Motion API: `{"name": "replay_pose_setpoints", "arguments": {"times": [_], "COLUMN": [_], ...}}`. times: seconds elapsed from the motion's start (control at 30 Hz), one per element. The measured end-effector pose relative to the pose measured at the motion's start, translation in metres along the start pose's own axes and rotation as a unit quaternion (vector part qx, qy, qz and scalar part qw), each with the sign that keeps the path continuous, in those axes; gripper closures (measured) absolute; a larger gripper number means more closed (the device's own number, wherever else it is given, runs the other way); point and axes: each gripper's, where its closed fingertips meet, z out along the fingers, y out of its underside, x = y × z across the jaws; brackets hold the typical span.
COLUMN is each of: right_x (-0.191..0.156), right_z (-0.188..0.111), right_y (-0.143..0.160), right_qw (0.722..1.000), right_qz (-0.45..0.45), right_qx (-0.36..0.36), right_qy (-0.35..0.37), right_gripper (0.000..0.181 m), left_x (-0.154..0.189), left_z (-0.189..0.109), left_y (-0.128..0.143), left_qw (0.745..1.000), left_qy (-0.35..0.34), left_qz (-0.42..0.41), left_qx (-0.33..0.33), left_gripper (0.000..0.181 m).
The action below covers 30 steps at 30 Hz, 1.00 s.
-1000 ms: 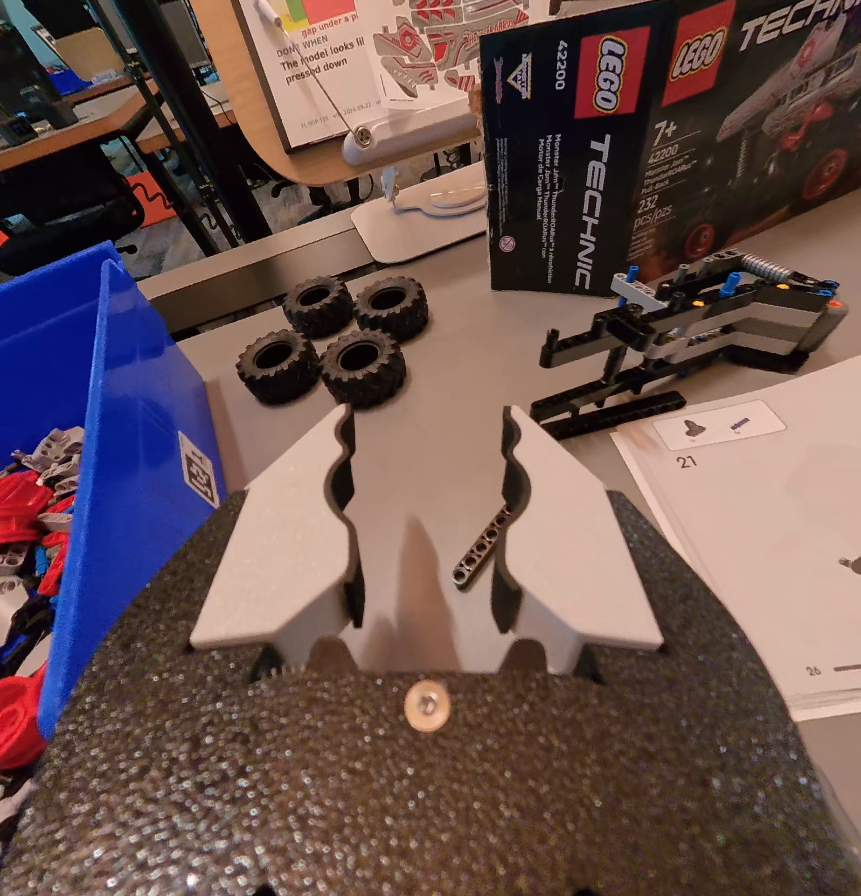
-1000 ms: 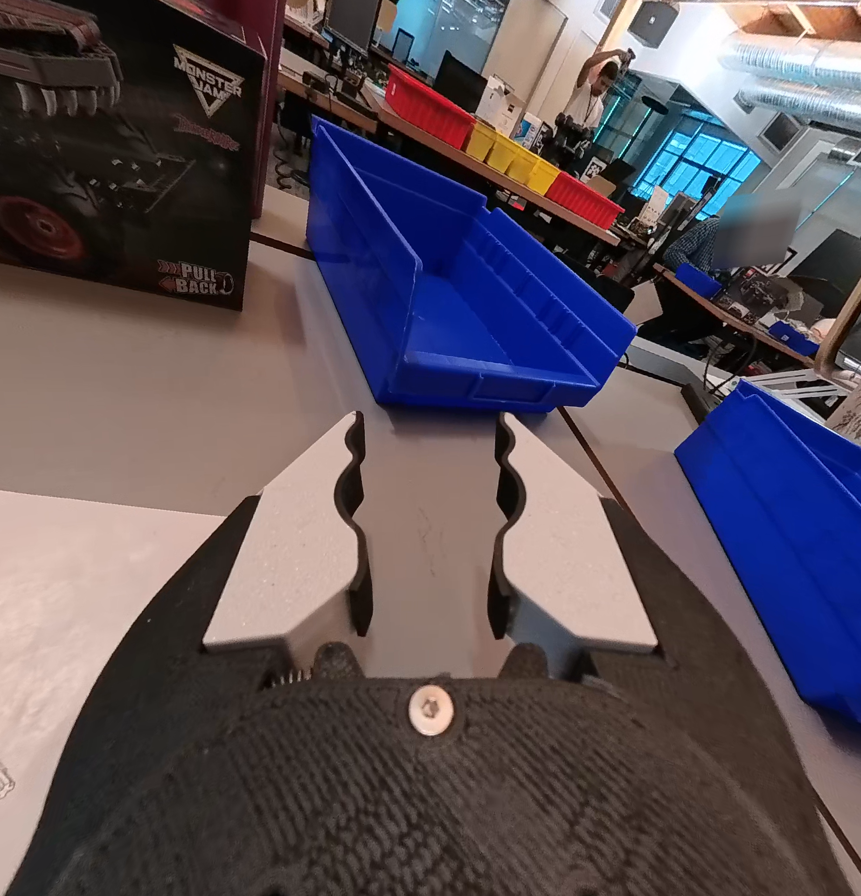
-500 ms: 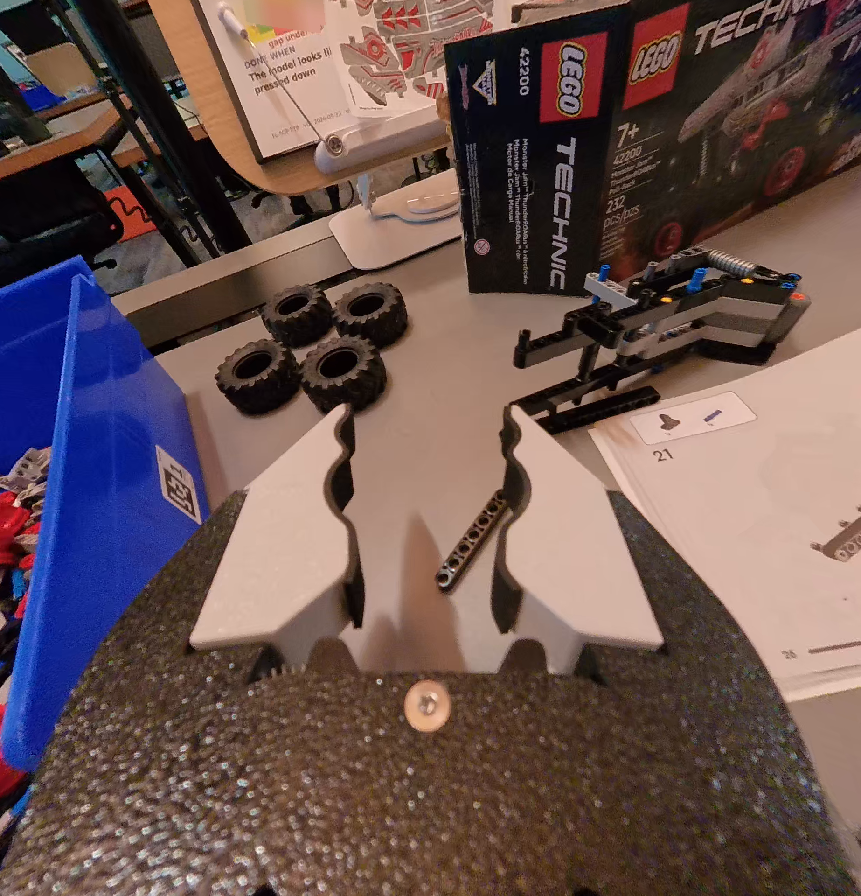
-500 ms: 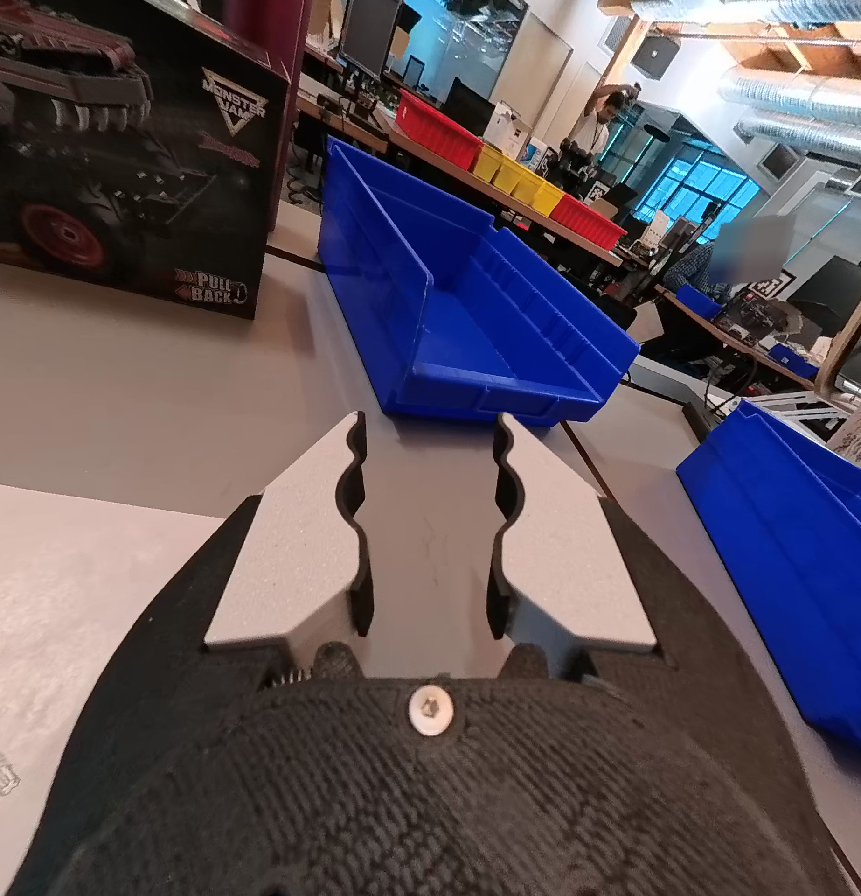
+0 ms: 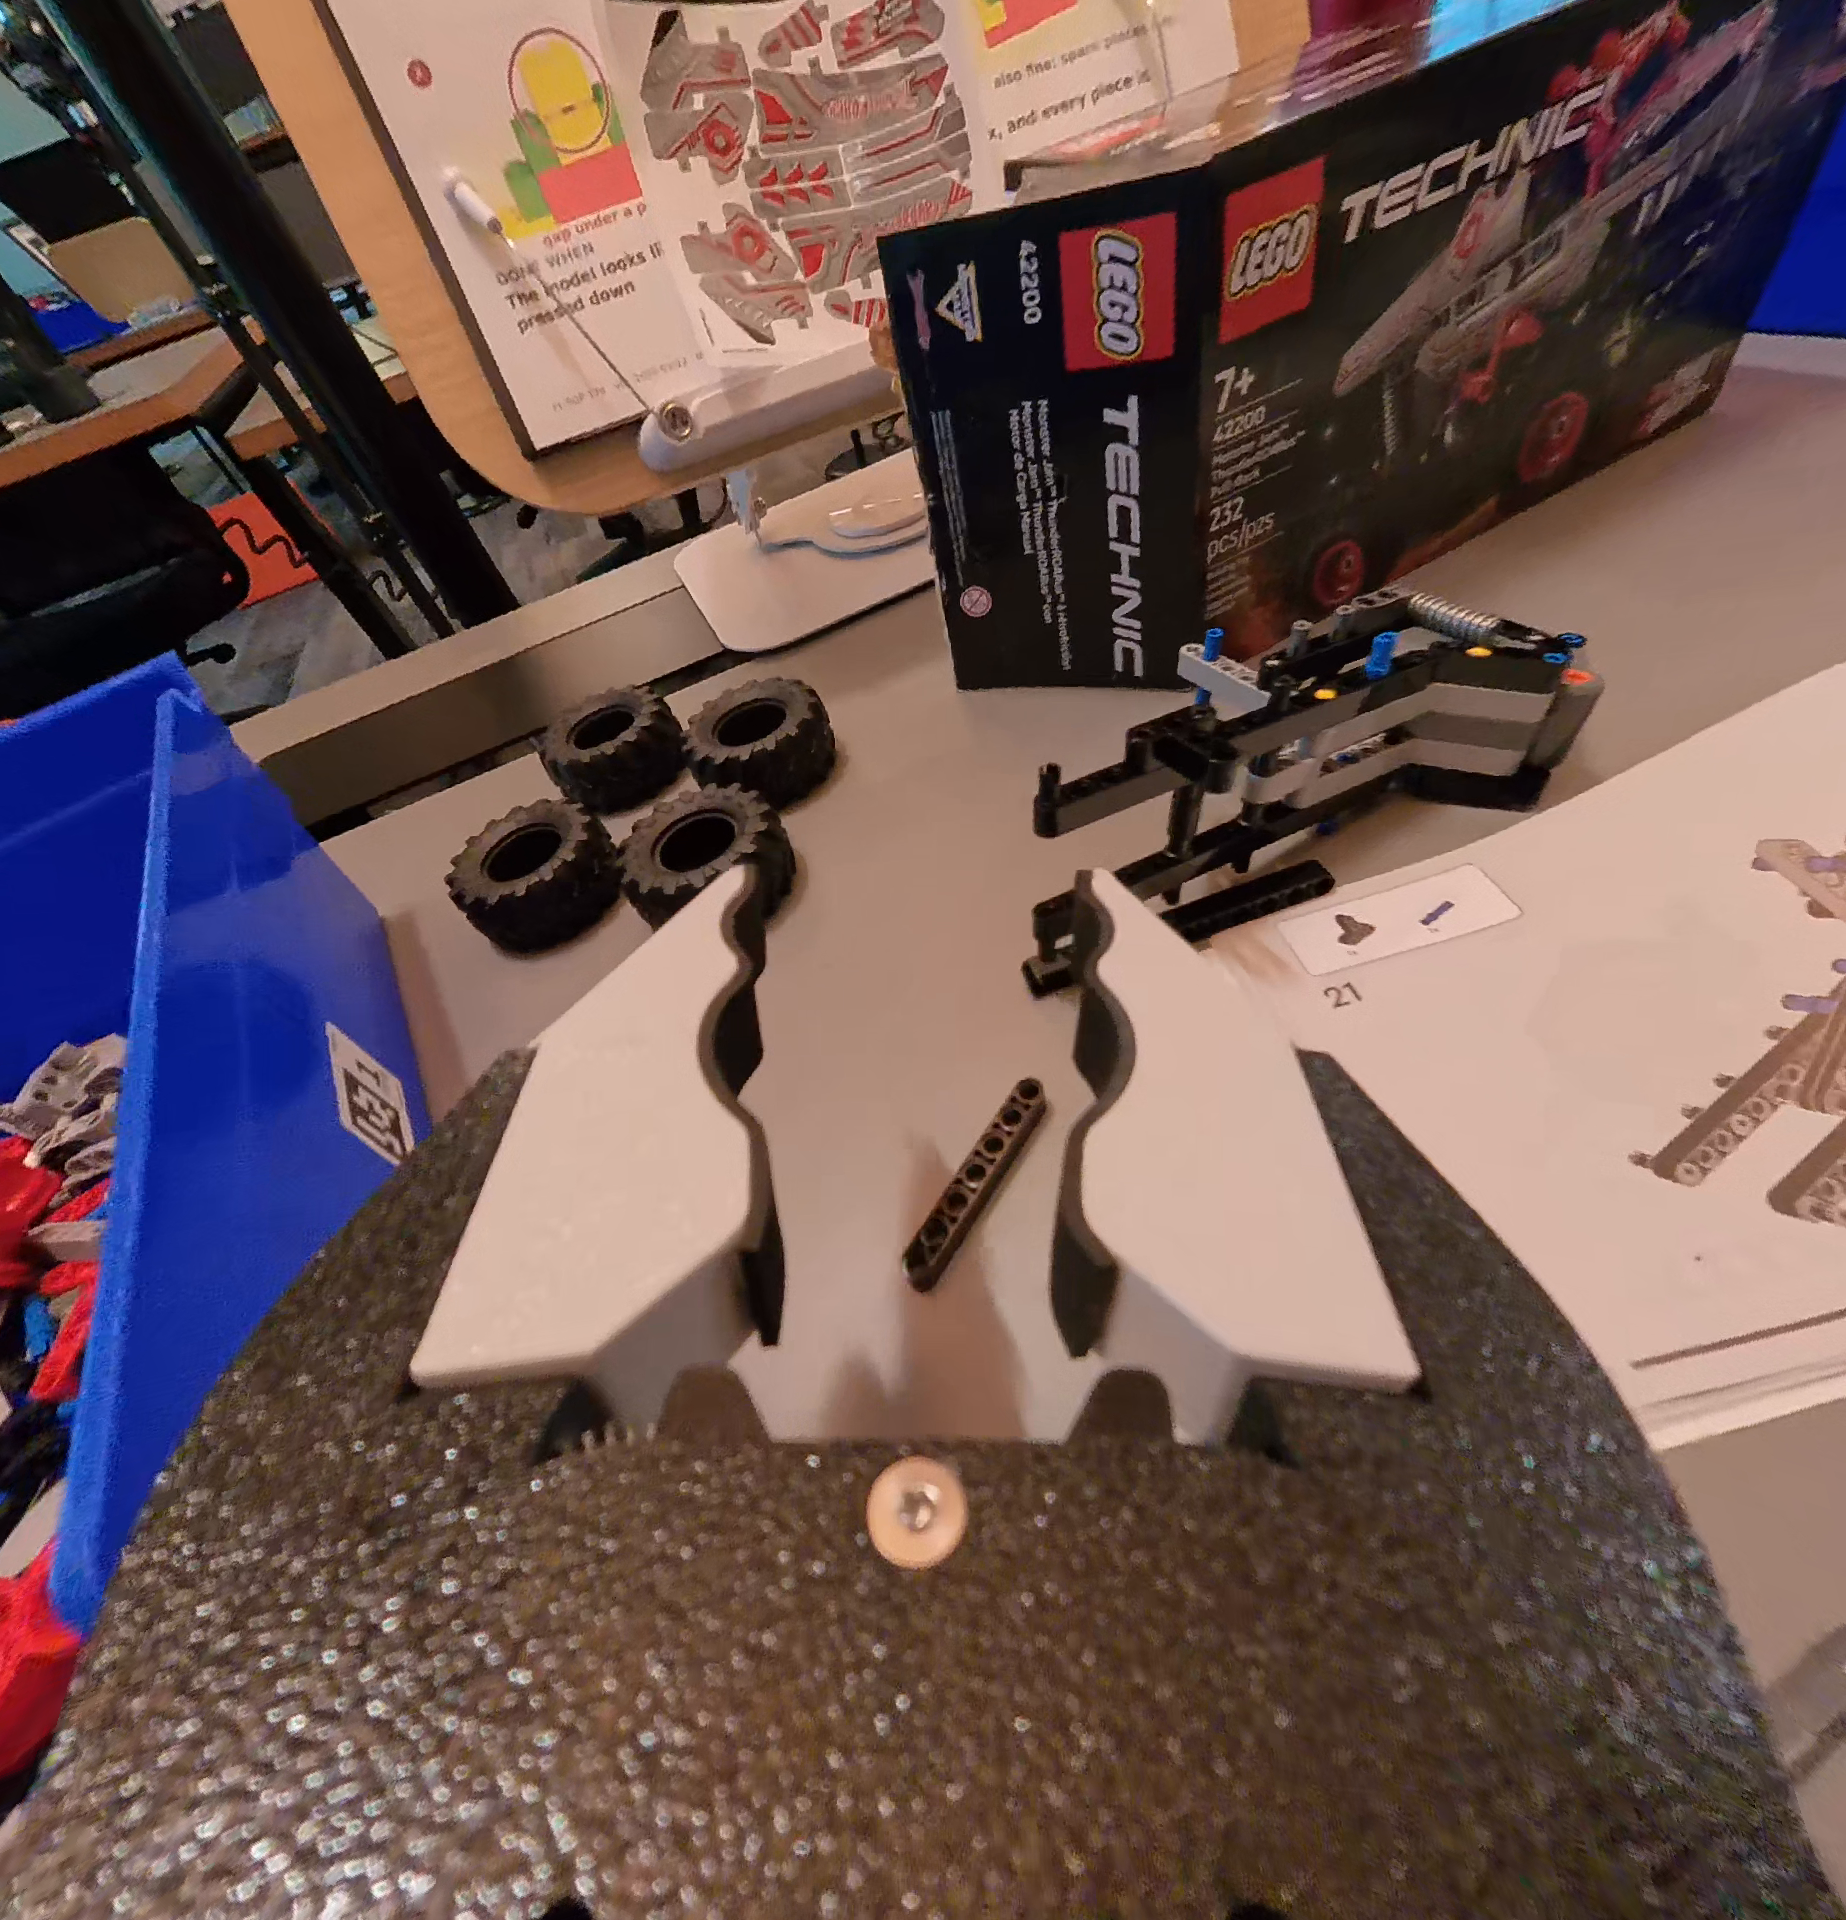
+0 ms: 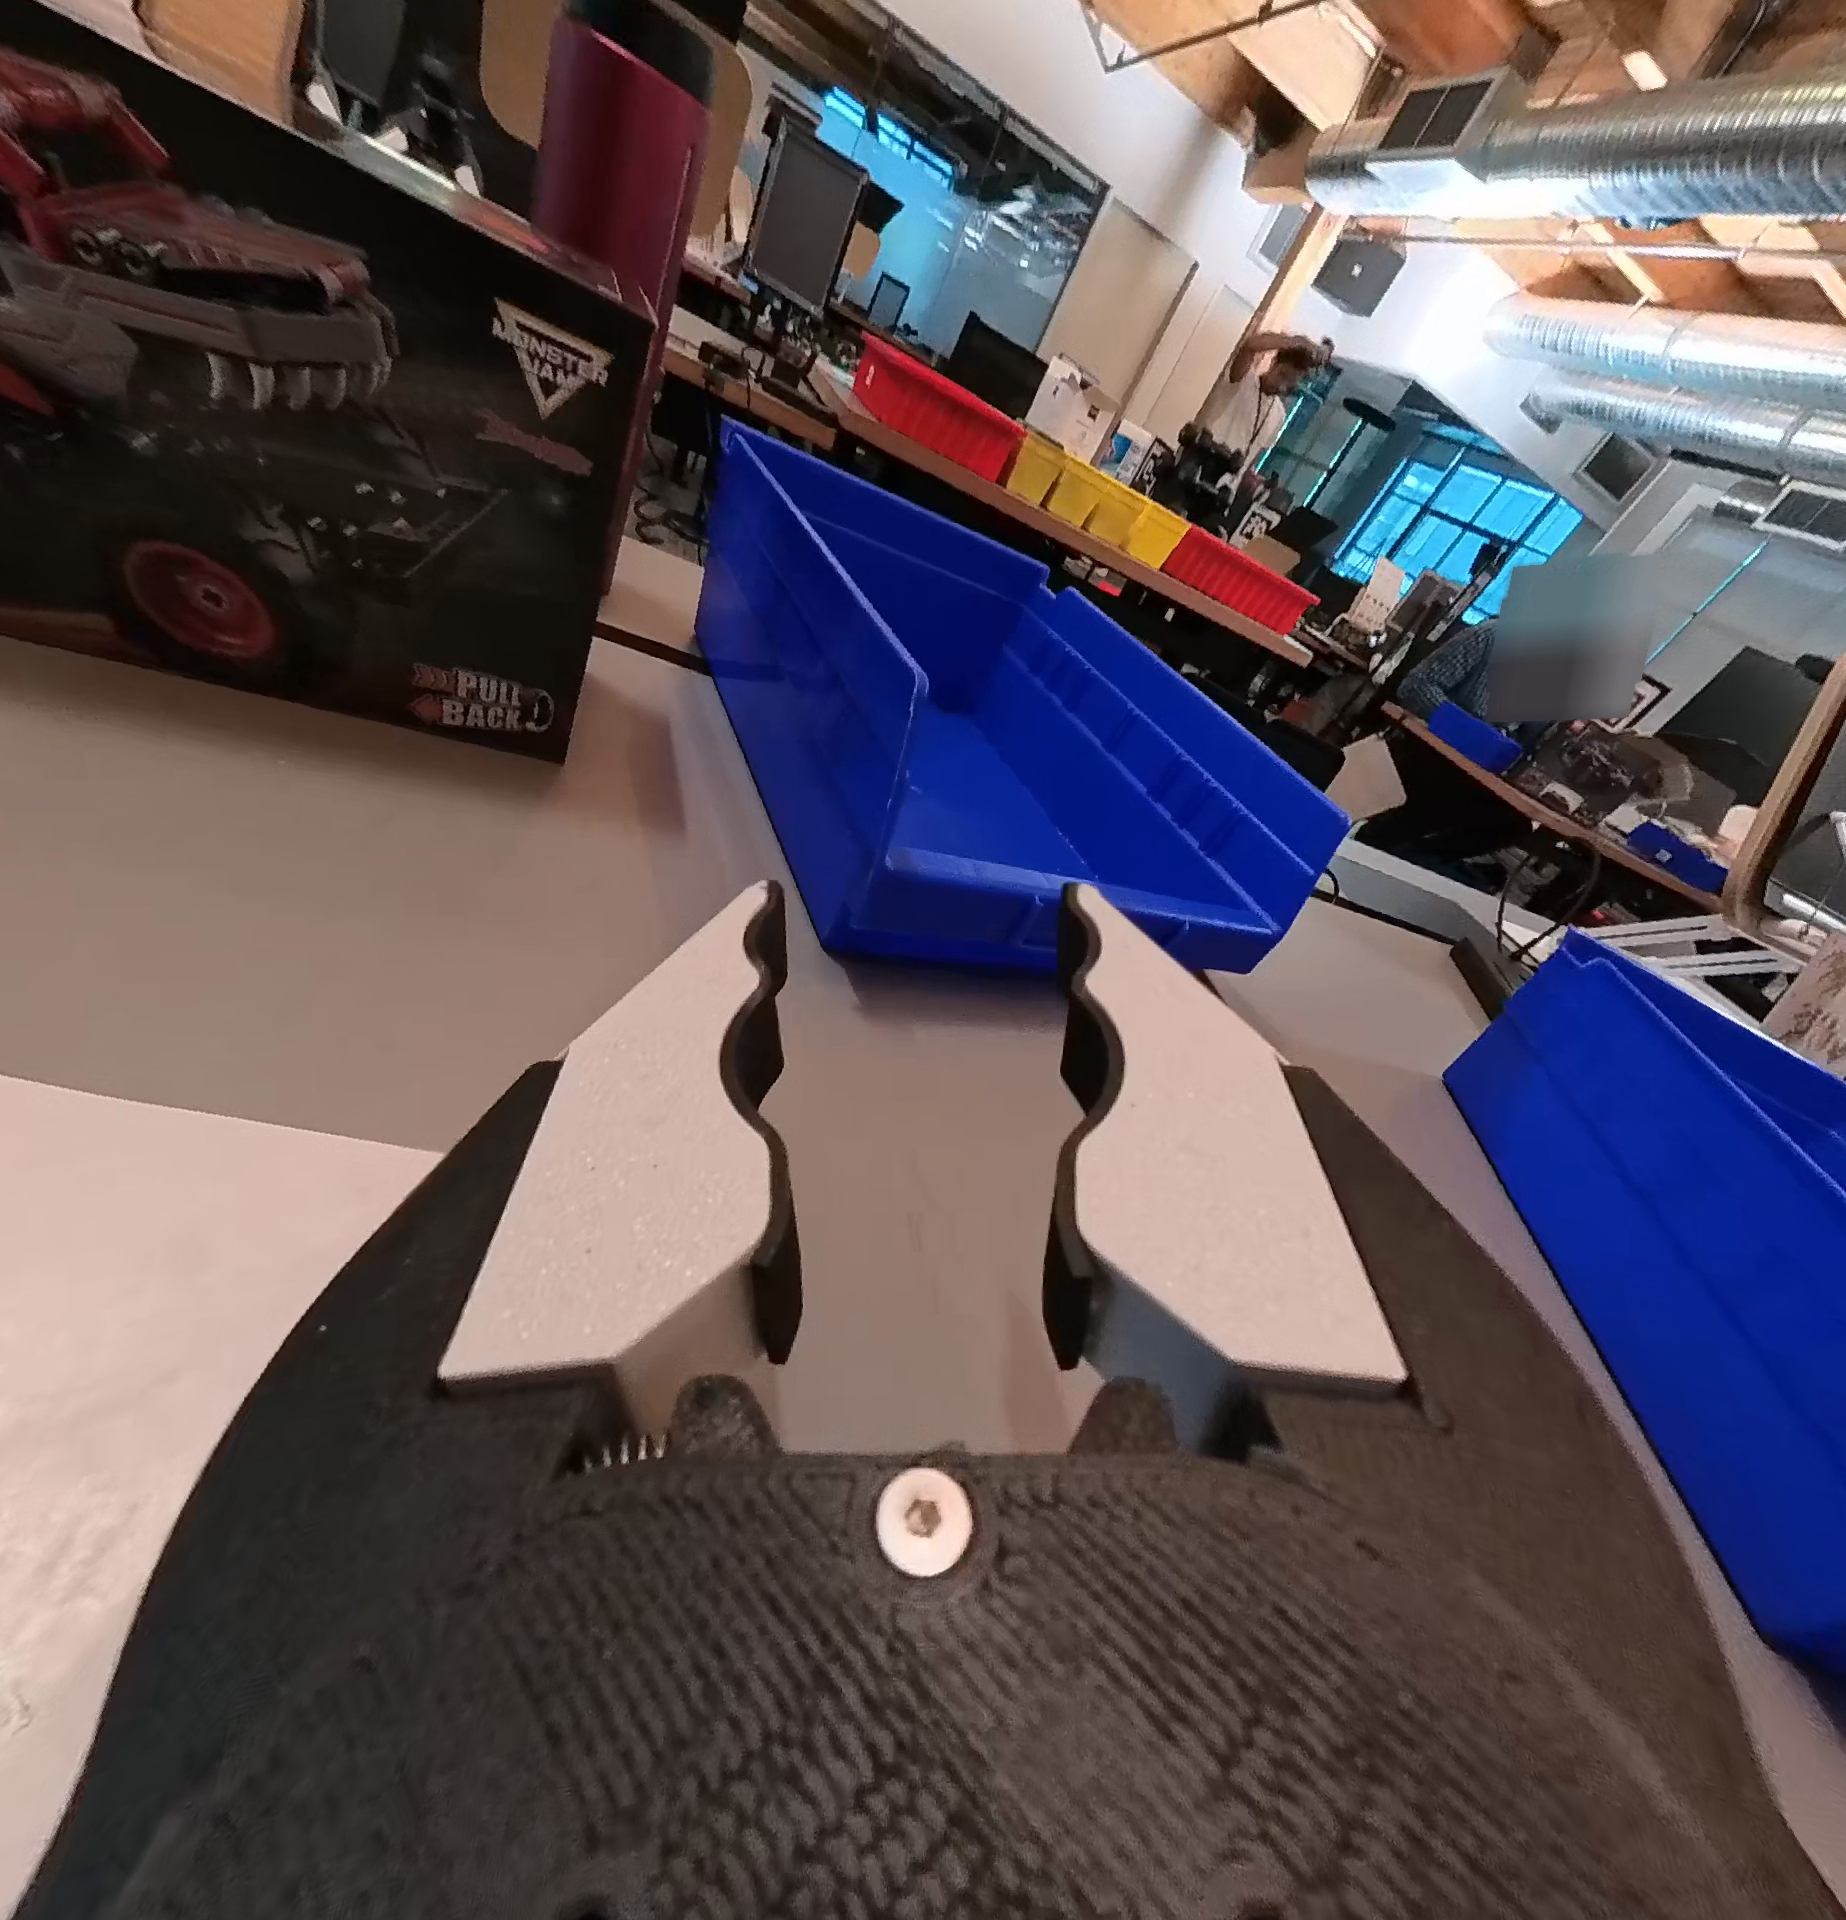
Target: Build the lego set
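A thin black beam with a row of holes [image 5: 974, 1184] lies on the grey table between the open jaws of my left gripper [image 5: 914, 904], near the right finger. A partly built black and grey chassis [image 5: 1314, 748] stands ahead to the right, with a loose black beam [image 5: 1251, 899] beside it. Several black tyres [image 5: 644, 805] lie ahead to the left. The open instruction booklet [image 5: 1584, 1049] lies at the right. My right gripper [image 6: 919, 914] is open and empty, low over bare table, facing an empty blue bin [image 6: 960, 790].
A blue bin [image 5: 202, 1039] of loose red, grey and blue parts stands at the left. The set's box [image 5: 1314, 395] stands at the back, also in the right wrist view [image 6: 275, 468]. A second blue bin [image 6: 1708, 1247] sits at the right. People stand far off in the room. Tip to tip, the grippers are about 45 cm apart.
My left gripper has shifted right, so the holed black beam now lies wholly between its jaws. My right gripper has tilted up a little. Both stay open.
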Motion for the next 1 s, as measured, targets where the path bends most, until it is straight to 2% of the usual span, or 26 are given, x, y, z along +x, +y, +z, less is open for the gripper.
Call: {"name": "replay_pose_setpoints", "arguments": {"times": [0.17, 0.33, 0.43, 0.5, 0.63, 0.7, 0.83, 0.9, 1.0], "right_x": [0.000, -0.005, -0.012, -0.016, -0.032, -0.036, -0.039, -0.041, -0.029], "right_z": [-0.002, -0.007, -0.012, -0.015, -0.025, -0.025, -0.026, -0.027, -0.025], "right_y": [-0.013, -0.027, -0.040, -0.050, -0.071, -0.072, -0.073, -0.073, -0.066], "right_qw": [0.999, 0.994, 0.990, 0.988, 0.979, 0.978, 0.974, 0.972, 0.973], "right_qz": [0.008, 0.047, 0.063, 0.058, 0.065, 0.065, 0.056, 0.035, -0.011], "right_qx": [0.048, 0.094, 0.122, 0.136, 0.177, 0.180, 0.189, 0.190, 0.190], "right_qy": [-0.002, -0.028, -0.044, -0.048, -0.077, -0.086, -0.108, -0.130, -0.128], "right_gripper": [0.131, 0.129, 0.127, 0.125, 0.126, 0.127, 0.129, 0.128, 0.130], "left_x": [0.020, 0.032, 0.011, -0.011, -0.059, -0.067, -0.064, -0.058, -0.060], "left_z": [-0.018, -0.063, -0.099, -0.125, -0.171, -0.177, -0.170, -0.164, -0.159], "left_y": [-0.007, 0.018, 0.043, 0.061, 0.084, 0.092, 0.098, 0.100, 0.102], "left_qw": [0.999, 0.999, 0.994, 0.979, 0.905, 0.881, 0.853, 0.851, 0.857], "left_qy": [0.035, 0.027, -0.056, -0.135, -0.305, -0.333, -0.344, -0.325, -0.316], "left_qz": [0.004, 0.016, 0.067, 0.123, 0.258, 0.295, 0.354, 0.373, 0.370], "left_qx": [0.011, -0.022, -0.069, -0.096, -0.146, -0.160, -0.170, -0.173, -0.170], "left_gripper": [0.124, 0.121, 0.125, 0.125, 0.127, 0.127, 0.129, 0.137, 0.142]}}
